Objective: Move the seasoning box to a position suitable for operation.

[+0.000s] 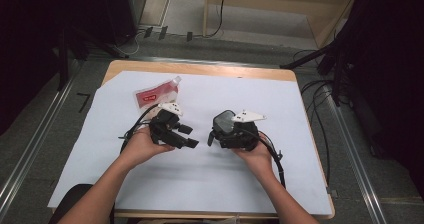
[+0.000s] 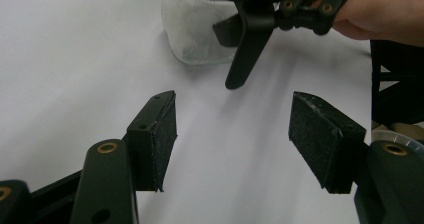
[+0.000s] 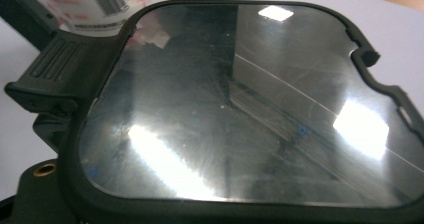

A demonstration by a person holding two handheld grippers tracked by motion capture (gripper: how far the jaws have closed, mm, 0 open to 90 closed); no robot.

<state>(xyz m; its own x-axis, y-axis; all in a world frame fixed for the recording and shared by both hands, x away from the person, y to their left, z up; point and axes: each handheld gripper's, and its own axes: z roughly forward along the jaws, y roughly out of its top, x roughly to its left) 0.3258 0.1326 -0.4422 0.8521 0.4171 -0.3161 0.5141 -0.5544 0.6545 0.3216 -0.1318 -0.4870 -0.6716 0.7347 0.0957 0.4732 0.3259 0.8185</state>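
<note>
Stage: early | left claw (image 1: 190, 136) released, empty | right claw (image 1: 217, 134) at lidded box (image 1: 226, 121), mid-tabletop (image 1: 200, 184); I cannot tell its grip (lid still on) | pouch (image 1: 156, 95) at 11 o'clock, untouched

Black hand-held gripper (image 1: 176, 133), brass screws, grey plate.

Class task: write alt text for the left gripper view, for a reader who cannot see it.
Two black jaws of the left gripper stand open over a white sheet with nothing between them. Beyond them a clear container rests on the sheet, with the right gripper in a hand over it.
</note>
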